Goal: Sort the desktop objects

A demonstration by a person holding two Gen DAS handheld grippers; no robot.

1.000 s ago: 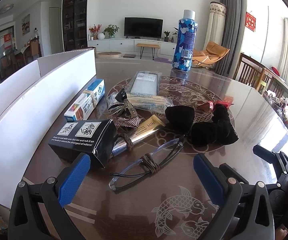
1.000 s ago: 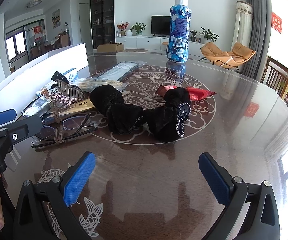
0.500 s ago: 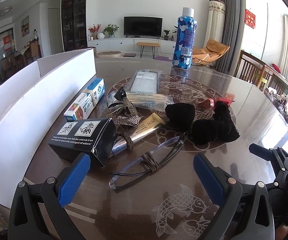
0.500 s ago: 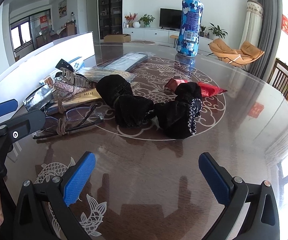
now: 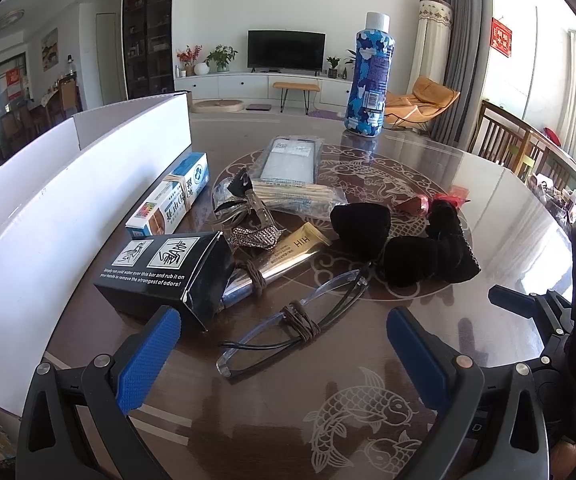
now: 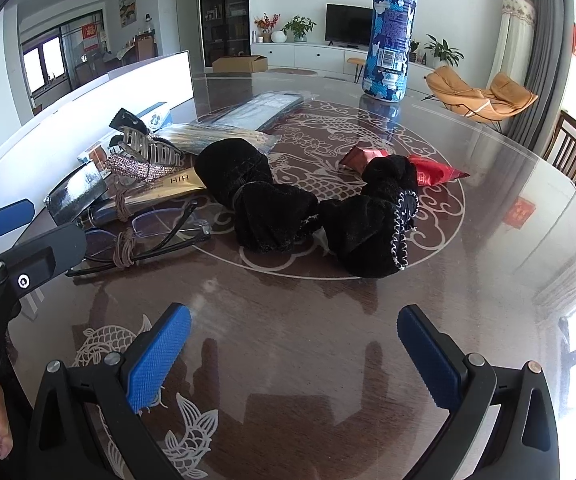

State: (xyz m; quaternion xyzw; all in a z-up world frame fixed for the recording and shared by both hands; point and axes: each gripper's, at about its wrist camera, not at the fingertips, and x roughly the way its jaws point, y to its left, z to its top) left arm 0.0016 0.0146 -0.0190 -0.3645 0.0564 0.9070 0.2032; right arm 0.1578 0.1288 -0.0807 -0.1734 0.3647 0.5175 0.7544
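Along the left edge of the glossy brown tabletop (image 5: pixel 488 208) stands one long white cardboard box (image 5: pixel 48 208), its inside hidden behind the near wall — nothing of its contents can be told. Beside it lie one blue-and-white carton (image 5: pixel 172 196) bound with a rubber band and one black printed carton (image 5: pixel 168 272), its near end flap open. Toward the middle: one gold-and-silver tube (image 5: pixel 280 260), one pair of clear-framed glasses (image 5: pixel 296 320) tied with brown cord, one rhinestone hair clip (image 5: pixel 254 236), one clear bag of thin sticks (image 5: pixel 300 196), one flat plastic-wrapped pack (image 5: pixel 292 160), two black velvet pouches (image 6: pixel 272 200) touching each other, and one red snack wrapper (image 6: pixel 436 170). One blue camouflage bottle (image 5: pixel 370 76) stands upright at the far side. Left hand-held gripper (image 5: pixel 284 356) and right hand-held gripper (image 6: pixel 294 356) both hover spread wide — neither holds anything.
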